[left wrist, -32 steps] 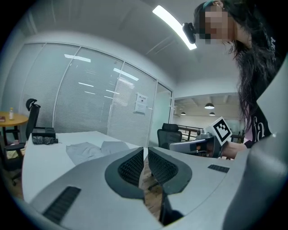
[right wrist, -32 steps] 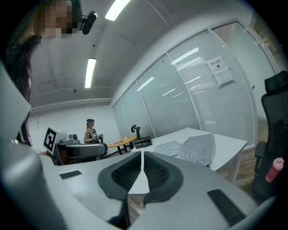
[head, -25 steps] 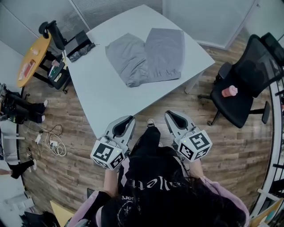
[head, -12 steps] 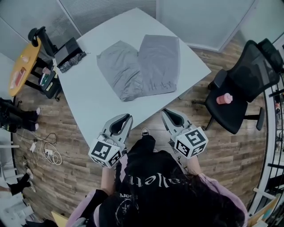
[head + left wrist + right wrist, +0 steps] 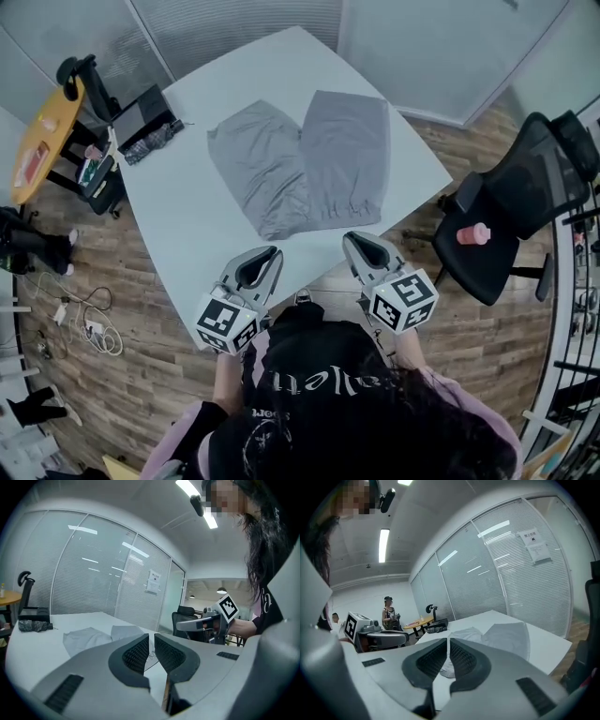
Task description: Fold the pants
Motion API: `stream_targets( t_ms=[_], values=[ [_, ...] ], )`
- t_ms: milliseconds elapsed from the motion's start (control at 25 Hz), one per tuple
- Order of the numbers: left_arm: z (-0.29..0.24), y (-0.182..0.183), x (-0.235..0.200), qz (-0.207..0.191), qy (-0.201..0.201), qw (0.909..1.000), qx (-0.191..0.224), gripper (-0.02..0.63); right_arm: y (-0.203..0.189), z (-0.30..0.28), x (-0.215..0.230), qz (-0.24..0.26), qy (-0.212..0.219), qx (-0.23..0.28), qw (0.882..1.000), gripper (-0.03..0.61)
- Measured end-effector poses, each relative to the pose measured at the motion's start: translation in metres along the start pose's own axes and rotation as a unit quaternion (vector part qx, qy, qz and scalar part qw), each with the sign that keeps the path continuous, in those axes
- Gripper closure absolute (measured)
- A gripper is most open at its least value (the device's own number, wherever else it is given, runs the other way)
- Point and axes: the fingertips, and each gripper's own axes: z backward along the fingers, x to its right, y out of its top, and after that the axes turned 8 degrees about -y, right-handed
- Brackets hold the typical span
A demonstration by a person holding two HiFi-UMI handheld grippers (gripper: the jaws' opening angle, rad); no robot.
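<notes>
Grey pants [image 5: 305,164] lie flat on the white table [image 5: 187,216], legs spread toward the far side, waistband toward me. They also show as grey pants [image 5: 93,637] in the left gripper view and grey pants [image 5: 501,637] in the right gripper view. My left gripper [image 5: 266,256] hovers over the table's near edge, shut and empty, short of the waistband. My right gripper [image 5: 357,241] is level with it, just off the near right edge, shut with nothing in it. Neither touches the cloth.
A black office chair [image 5: 511,220] with a pink cup [image 5: 472,233] on its seat stands right of the table. A dark bundle [image 5: 150,141] lies at the table's far left corner. A round yellow table [image 5: 42,141] and cables [image 5: 84,328] are at left.
Both grippers have come forward toward the table's near edge, side by side, and the pants now lie closer to them. Their jaws stayed shut.
</notes>
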Motion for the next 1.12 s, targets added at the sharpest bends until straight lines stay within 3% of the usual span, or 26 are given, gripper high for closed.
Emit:
stream_targets(
  t_ms=[320, 720, 1120],
  values=[
    [-0.014, -0.008, -0.03, 0.016, 0.011, 0.9997, -0.011, 0.563, -0.002, -0.027, 0.01, -0.003, 0.006, -0.022, 1.0, 0.546],
    [-0.028, -0.029, -0.057, 0.025, 0.088, 0.9958, -0.002, 0.563, -0.02, -0.051, 0.055, 0.015, 0.036, -0.064, 0.997, 0.546],
    [-0.042, -0.106, -0.078, 0.087, 0.12, 0.9833, -0.105, 0.561, -0.06, -0.068, 0.125, 0.008, 0.011, -0.127, 0.992, 0.545]
  ],
)
